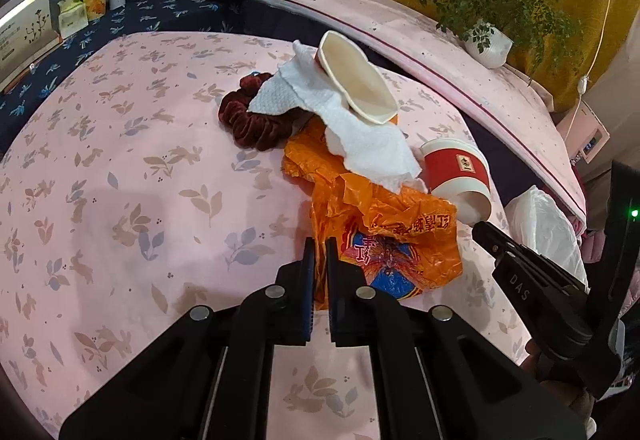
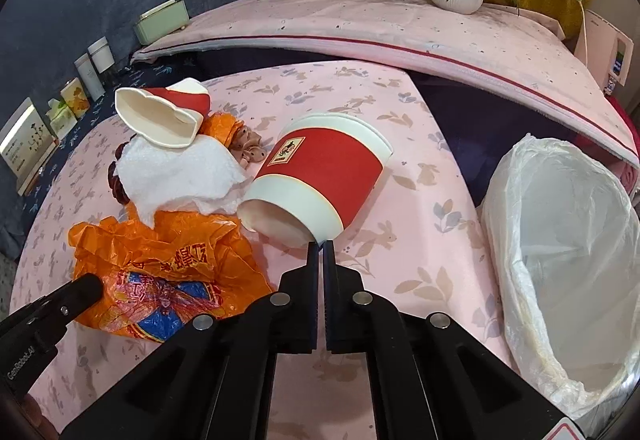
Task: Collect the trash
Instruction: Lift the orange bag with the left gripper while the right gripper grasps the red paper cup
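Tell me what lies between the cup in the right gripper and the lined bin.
Only bare bedsheet separates the cup from the bin, seen in the right wrist view.

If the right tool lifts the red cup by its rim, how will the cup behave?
The cup looks like thin paper, so probably light. The right tool pinches only its rim, which may bend. It lies on its side, so it could roll if released.

Dark red scrunchie (image 1: 256, 120) half under tissue (image 1: 320, 96), bin liner (image 2: 560, 260) cut by frame edge
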